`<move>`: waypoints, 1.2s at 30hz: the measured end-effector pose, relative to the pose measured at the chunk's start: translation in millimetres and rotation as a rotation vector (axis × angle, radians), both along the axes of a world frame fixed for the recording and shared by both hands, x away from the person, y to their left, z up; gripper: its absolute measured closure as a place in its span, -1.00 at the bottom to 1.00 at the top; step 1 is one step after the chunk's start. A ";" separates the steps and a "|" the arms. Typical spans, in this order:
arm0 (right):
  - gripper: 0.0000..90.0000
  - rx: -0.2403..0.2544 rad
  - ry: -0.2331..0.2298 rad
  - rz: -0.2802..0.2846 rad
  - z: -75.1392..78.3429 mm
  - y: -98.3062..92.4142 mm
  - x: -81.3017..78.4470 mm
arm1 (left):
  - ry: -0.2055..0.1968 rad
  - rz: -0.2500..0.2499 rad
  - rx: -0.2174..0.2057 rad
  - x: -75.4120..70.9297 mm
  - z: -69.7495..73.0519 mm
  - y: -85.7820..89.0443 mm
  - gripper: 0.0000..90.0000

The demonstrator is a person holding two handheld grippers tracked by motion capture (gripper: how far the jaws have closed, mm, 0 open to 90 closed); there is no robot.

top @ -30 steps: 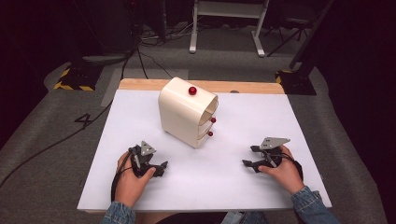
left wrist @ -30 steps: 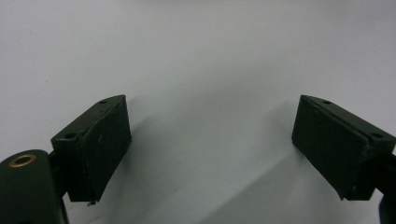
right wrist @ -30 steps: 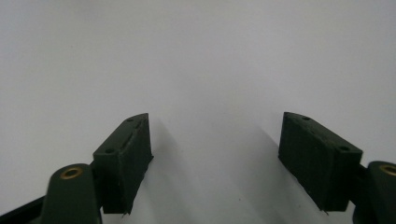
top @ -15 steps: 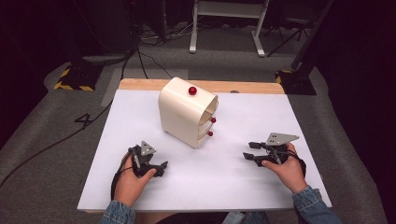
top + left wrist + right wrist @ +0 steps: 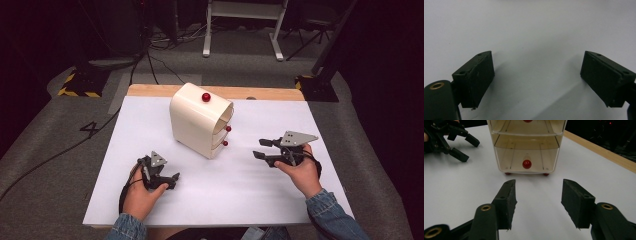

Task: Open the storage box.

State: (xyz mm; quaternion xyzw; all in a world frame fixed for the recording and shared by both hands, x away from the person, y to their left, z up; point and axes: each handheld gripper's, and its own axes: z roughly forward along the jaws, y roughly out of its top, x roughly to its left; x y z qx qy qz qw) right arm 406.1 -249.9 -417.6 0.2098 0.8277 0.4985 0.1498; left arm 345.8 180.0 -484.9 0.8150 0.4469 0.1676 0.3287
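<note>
A cream drawer cabinet [image 5: 200,120] with red knobs stands on the white table top [image 5: 150,120], a little back of the middle. Its lowest drawer knob [image 5: 526,164] faces my right gripper [image 5: 537,195], which is open and empty, a short way in front of the drawers. In the high view the right gripper [image 5: 261,149] hovers right of the cabinet, pointing left at it. My left gripper [image 5: 172,181] rests near the front left of the table, open, with bare white surface between its pads [image 5: 477,75]. The left gripper [image 5: 461,143] also appears far off in the right gripper view.
The table's wooden back edge [image 5: 270,93] runs behind the cabinet. Beyond it lie a grey floor, cables [image 5: 150,60] and a white stand's legs [image 5: 240,30]. Open white surface spreads in front of the cabinet between both hands.
My right gripper has lifted and moved left toward the cabinet's drawers. The left gripper has stayed where it was.
</note>
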 end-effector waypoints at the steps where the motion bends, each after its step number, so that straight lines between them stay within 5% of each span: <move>1: 0.02 -0.001 -0.006 0.003 0.7 2.3 1.1 | 0.002 -0.002 0.001 0.1 0.1 0.2 -0.73; 13: 0.17 0.057 0.008 0.021 -5.2 29.4 17.9 | 0.003 -0.003 0.001 0.5 0.2 0.4 -0.73; 36: 0.41 0.035 0.053 0.062 -47.2 72.2 44.9 | 0.000 -0.004 0.001 0.3 0.0 0.4 -0.73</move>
